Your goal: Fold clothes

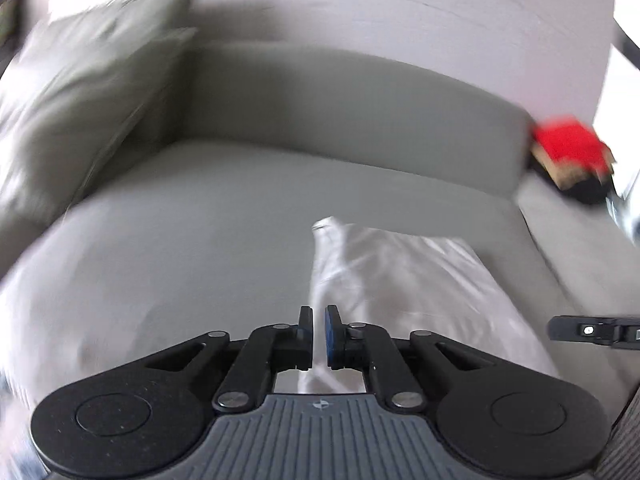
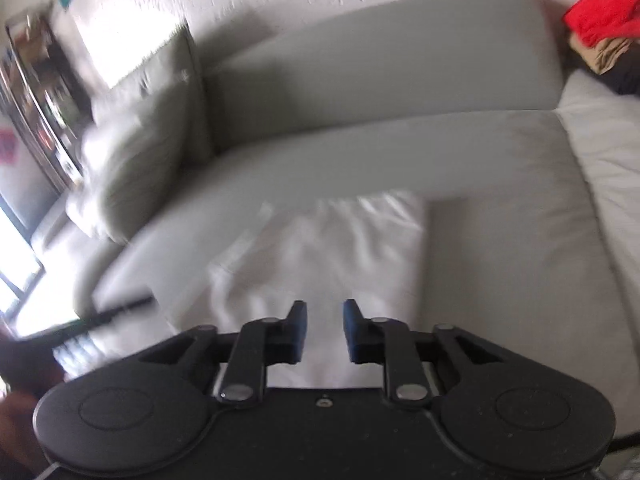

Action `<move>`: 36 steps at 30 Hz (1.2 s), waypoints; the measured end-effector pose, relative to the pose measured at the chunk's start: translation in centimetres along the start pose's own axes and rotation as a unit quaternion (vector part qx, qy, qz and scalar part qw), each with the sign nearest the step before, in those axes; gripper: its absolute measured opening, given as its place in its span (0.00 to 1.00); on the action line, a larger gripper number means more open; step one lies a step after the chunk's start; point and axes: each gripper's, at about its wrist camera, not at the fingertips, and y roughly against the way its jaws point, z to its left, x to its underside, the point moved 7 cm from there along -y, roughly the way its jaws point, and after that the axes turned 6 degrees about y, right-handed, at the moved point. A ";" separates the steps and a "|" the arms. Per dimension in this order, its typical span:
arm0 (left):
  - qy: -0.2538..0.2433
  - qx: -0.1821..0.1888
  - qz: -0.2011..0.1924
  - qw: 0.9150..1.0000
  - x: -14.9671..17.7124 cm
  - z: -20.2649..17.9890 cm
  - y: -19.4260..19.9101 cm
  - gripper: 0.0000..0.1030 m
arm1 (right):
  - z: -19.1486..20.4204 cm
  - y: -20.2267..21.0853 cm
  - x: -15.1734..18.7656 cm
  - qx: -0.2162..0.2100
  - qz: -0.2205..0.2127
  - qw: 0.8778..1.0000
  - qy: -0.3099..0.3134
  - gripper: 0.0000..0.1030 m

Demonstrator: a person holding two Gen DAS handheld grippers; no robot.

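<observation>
At the far left a grey throw pillow (image 1: 80, 92) leans in the corner of the grey sofa (image 1: 320, 108), out of the working area, which seems to be why the wide seat cushion serves as the folding surface. On that cushion lies the white garment (image 1: 400, 276), already gathered into a compact, roughly rectangular shape with creases across it; it sits toward the front edge, within easy reach of both tools. The left gripper (image 1: 319, 328) hangs over the garment's left edge with its jaws drawn together to a thin slit; no cloth can be seen pinched between the pads, so it appears to hold nothing. In the right wrist view the right gripper (image 2: 325, 322) hovers over the near part of the same white garment (image 2: 320, 256), its jaws standing a little apart with bare fabric showing through the gap and nothing clamped. Both tools point down at the cloth, probably to press or take up the next fold, though blur hides finer detail. At the far right a stack of folded clothes (image 2: 604, 40), red on top, rests against the sofa's end, likely the place for finished pieces.
</observation>
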 end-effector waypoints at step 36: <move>0.009 -0.056 0.052 0.997 -3.7 0.2 -9.7 0.09 | -15.5 -9.5 -0.9 -0.078 -0.072 0.919 -0.380 0.03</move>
